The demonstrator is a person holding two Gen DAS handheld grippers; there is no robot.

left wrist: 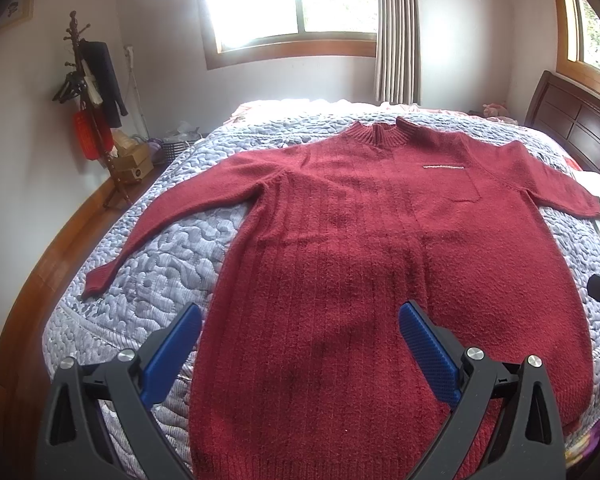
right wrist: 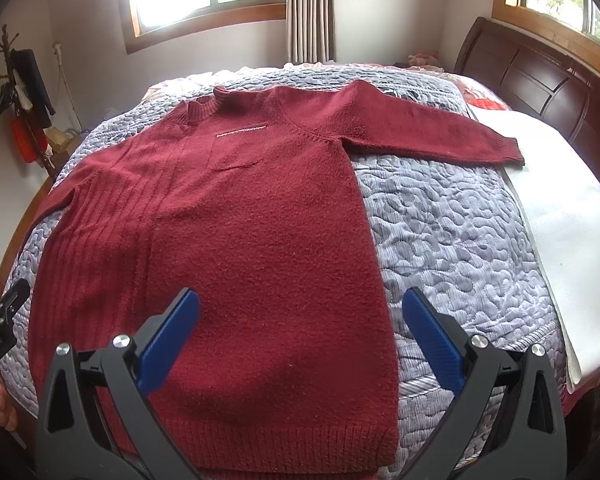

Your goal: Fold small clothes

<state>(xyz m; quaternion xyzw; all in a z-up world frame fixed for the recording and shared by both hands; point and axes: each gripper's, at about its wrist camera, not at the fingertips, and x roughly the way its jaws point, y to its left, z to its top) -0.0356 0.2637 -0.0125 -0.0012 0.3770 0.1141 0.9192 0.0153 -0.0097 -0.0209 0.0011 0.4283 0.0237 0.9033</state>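
Observation:
A dark red knit sweater (left wrist: 360, 240) (right wrist: 240, 208) lies flat and face up on the bed, collar at the far end, both sleeves spread out to the sides, a chest pocket with a pale trim on it. My left gripper (left wrist: 300, 316) hovers open above the sweater's lower left part, near its left side edge. My right gripper (right wrist: 300, 300) hovers open above the lower right part, its right finger over the quilt beside the sweater's right edge. Neither holds anything. The left sleeve cuff (left wrist: 96, 280) and the right sleeve cuff (right wrist: 508, 152) rest on the quilt.
A grey-blue quilt (right wrist: 452, 220) covers the bed, with a white sheet (right wrist: 560, 220) along its right side. A dark wooden headboard (right wrist: 540, 80) stands at the right. A coat rack (left wrist: 88, 100) and boxes sit on the floor at the left. Windows are behind the bed.

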